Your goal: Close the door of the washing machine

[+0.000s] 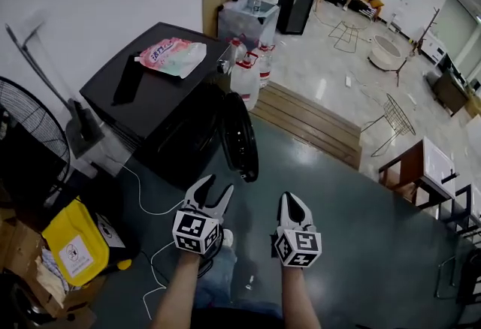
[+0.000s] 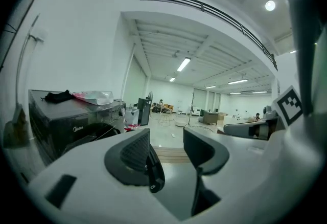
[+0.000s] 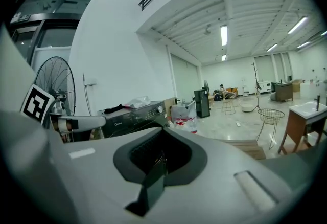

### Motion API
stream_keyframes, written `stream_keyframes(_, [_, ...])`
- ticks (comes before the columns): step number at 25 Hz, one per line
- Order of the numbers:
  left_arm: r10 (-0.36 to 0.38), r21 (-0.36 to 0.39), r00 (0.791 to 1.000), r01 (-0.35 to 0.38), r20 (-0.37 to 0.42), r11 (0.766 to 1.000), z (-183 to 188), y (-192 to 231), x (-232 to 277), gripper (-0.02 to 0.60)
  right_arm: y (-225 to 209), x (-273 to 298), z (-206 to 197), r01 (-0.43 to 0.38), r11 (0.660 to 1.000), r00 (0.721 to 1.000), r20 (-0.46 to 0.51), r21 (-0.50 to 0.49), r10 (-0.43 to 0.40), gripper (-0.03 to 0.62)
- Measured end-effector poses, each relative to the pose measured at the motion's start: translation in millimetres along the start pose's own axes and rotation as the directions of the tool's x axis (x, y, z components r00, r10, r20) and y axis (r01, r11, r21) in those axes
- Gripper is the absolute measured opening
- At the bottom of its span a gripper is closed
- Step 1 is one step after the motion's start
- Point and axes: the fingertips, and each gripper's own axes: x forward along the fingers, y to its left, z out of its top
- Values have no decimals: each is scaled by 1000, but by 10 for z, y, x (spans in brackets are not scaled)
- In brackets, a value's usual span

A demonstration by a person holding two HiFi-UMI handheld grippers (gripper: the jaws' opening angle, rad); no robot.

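A black front-loading washing machine point(image 1: 154, 106) stands against the left wall, with its round door point(image 1: 239, 137) swung open toward me. My left gripper point(image 1: 213, 188) is open and empty, a little short of the door's lower edge. In the left gripper view the machine point(image 2: 66, 126) is at the left, and the door point(image 2: 153, 166) shows edge-on between the jaws of my left gripper point(image 2: 166, 141). My right gripper point(image 1: 291, 201) is shut on nothing, to the right of the left one and clear of the door. In the right gripper view, the washing machine point(image 3: 134, 115) lies beyond my right gripper point(image 3: 162, 154).
A pink-white bag point(image 1: 171, 55) and a black cloth point(image 1: 126, 81) lie on the machine's top. Detergent bottles point(image 1: 246, 76) and a wooden step point(image 1: 308, 119) sit behind the door. A fan point(image 1: 26, 136) and a yellow bag point(image 1: 75, 245) stand at the left, with cables point(image 1: 154, 264) on the floor.
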Motion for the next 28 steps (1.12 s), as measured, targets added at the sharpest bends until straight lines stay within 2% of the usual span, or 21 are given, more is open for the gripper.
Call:
stream_keyframes(6, [-42,8,998,42,-36,999,77,305,768,193,-223,749,123,18,1000,1000,-18,15,-18,12])
stream_keyframes(11, [-70,7,995,70,-68,997,68,408,1179,196,-408,1101,161,44,999,998,-34,30,-43,12])
stream_keyframes(18, [-70,-3,993,70,-91,998,52,415,1439,198,-595,1277,176,47,998,997,-57,32,-46,12])
stream_keyframes(28, [-9,-2,992,9,-124,1000,-210,479,1630,198,-637,1676,128,-47,999,995,-89,-5,47,12])
